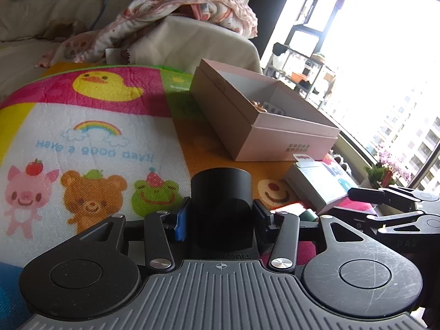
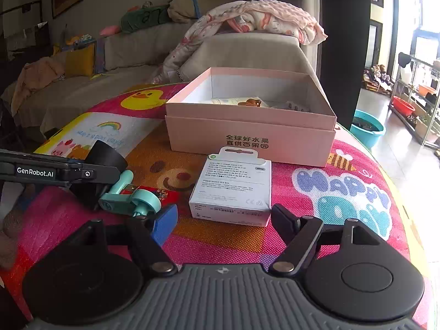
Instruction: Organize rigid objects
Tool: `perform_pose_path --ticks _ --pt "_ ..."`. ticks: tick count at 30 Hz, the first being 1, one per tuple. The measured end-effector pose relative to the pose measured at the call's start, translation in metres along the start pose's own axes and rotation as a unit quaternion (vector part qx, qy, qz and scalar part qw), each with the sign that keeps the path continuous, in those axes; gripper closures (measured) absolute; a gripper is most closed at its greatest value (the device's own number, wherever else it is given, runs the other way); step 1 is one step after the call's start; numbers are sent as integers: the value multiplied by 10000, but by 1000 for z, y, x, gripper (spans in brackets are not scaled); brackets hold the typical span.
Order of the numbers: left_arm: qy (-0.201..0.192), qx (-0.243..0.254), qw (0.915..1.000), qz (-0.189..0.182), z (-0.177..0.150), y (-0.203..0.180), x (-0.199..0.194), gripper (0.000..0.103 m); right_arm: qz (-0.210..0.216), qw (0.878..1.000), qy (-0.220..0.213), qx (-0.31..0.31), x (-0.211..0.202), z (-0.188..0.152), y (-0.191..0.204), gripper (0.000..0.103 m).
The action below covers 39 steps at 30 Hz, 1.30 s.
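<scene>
The left gripper [image 1: 221,220] clamps a black cylinder [image 1: 221,192], likely bound for the pink box [image 1: 275,137] ahead; the right gripper [image 2: 222,220], unclenched, faces a white carton [image 2: 231,189].

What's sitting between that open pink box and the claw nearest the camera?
In the right wrist view, a small white charger-cable box lies on the mat between the pink box and the right gripper, just ahead of its open jaws.

A beige sofa [image 2: 137,55] under a pink blanket [image 2: 261,19] faces bright daylight from tall windows [image 1: 385,68].
</scene>
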State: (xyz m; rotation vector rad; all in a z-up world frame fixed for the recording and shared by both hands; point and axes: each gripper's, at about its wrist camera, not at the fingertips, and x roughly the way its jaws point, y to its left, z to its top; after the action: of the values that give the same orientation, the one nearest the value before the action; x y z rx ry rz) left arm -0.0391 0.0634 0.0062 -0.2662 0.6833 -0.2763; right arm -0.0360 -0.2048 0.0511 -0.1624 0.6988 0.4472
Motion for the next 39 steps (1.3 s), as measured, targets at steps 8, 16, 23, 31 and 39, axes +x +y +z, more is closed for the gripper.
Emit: perform_pose_path --ticks 8,16,23,31,39 --pt "-116 -248 9996 113 -3 12 -8 51 256 9969 -621 -403 -26 6 24 27" --pt "-210 -507 9985 26 -3 20 -9 51 1236 9902 28 -647 6 6 63 32" --pt "-244 -603 9979 -3 -4 23 -10 51 1670 9854 158 -302 -2 7 51 31" --pt "-228 -534 9983 38 -5 21 -11 51 921 9953 278 131 19 14 27 34" --pt "-223 -538 9983 26 -5 22 -11 51 616 9971 50 433 17 13 20 33"
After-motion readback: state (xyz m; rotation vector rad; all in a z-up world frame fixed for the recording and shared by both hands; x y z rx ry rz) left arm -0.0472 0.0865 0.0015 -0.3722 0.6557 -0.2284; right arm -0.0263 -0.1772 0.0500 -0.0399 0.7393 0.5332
